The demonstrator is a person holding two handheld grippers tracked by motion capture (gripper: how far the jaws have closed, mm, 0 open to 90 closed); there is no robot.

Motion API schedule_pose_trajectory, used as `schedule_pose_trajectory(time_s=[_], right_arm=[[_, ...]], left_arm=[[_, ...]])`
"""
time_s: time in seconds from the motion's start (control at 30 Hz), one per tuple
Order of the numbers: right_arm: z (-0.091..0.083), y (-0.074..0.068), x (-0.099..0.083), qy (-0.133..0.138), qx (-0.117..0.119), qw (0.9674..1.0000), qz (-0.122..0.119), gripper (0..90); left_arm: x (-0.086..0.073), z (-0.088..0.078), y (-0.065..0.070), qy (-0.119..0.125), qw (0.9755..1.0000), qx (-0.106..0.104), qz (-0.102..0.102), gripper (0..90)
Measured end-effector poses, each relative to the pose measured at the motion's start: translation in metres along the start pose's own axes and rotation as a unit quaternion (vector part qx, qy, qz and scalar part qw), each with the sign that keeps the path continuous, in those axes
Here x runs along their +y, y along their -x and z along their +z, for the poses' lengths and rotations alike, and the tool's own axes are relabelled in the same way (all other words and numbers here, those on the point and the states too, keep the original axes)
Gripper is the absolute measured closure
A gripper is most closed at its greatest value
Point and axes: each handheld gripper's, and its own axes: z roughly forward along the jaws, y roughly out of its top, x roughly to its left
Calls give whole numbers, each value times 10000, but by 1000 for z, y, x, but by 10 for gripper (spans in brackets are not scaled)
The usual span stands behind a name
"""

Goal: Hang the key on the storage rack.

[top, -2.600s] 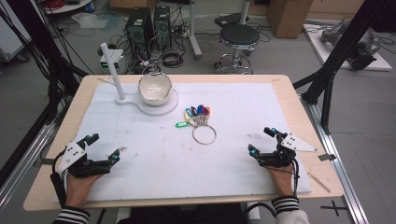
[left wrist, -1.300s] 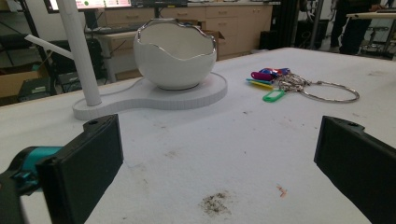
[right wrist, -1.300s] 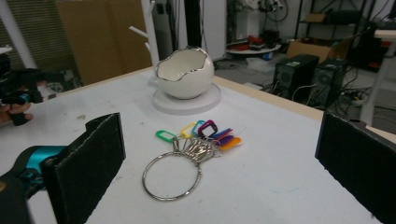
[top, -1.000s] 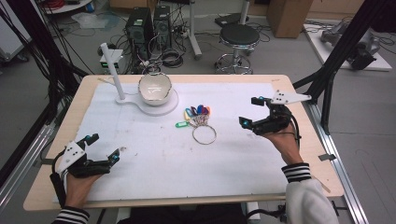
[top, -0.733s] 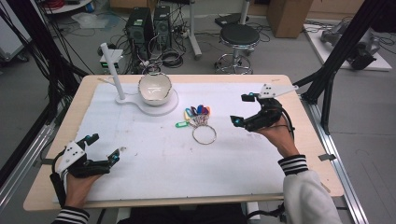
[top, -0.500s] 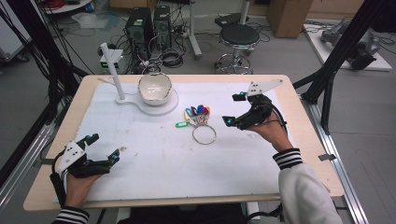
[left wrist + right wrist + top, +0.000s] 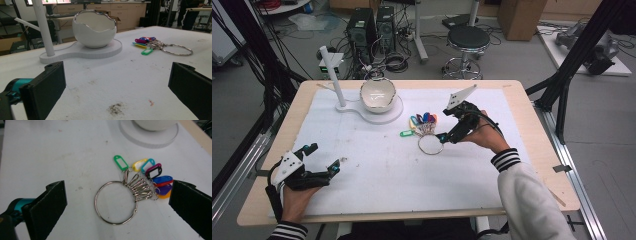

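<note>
Right claw (image 7: 445, 131) is hovering spread wide over the key ring (image 7: 116, 202), tags fanning toward 2 o'clock; left claw (image 7: 322, 159) is sitting spread on the surface (image 7: 377, 165).

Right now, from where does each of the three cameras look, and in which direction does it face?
High view: above the person's side, facing forward and down on the table; both forearms and claws show.
Left gripper view: rides low on the left claw, facing the bowl; its open jaws show.
Right gripper view: rides on the right claw, looking down at the key ring; its open jaws show.
Shared: key ring, bowl stand.
</note>
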Motion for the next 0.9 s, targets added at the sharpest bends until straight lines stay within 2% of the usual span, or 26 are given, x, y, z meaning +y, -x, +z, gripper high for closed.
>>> schedule_pose_trajectory(time_s=[0.03, 0.07, 0.1, 0.17, 0.37, 0.47, 0.53, 0.63, 0.8, 0.9], right_arm=[[5, 0, 2, -139, 39, 9999, -56, 11], [5, 0, 2, -139, 39, 9999, -56, 11], [11, -1, 5, -314, 70, 9994, -131, 11], [19, -1, 8, -497, 133, 9985, -201, 11], [35, -2, 13, -775, 280, 9960, -339, 11], [45, -3, 13, -985, 345, 9933, -506, 11], [47, -5, 12, -1086, 383, 9922, -470, 11], [57, -8, 11, -1401, 475, 9873, -587, 11], [67, -12, 10, -1622, 519, 9829, -704, 11], [72, -14, 10, -1810, 529, 9790, -774, 11]], left_arm=[[0, 0, 0, 3, 10000, -1, -9, 17], [0, 0, 0, 3, 10000, -1, -9, 17], [0, 0, 0, -1, 10000, 2, -1, 17], [0, 0, 0, 6, 10000, 9, -1, 17], [0, 0, 0, 5, 10000, -1, -3, 17], [0, 0, 0, 4, 10000, -5, -4, 17], [0, 0, 0, 5, 10000, -6, -3, 17], [0, 0, 0, 5, 10000, -6, 1, 17], [0, 0, 0, 2, 10000, -3, 1, 17], [0, 0, 0, -9, 10000, 0, 13, 17]])
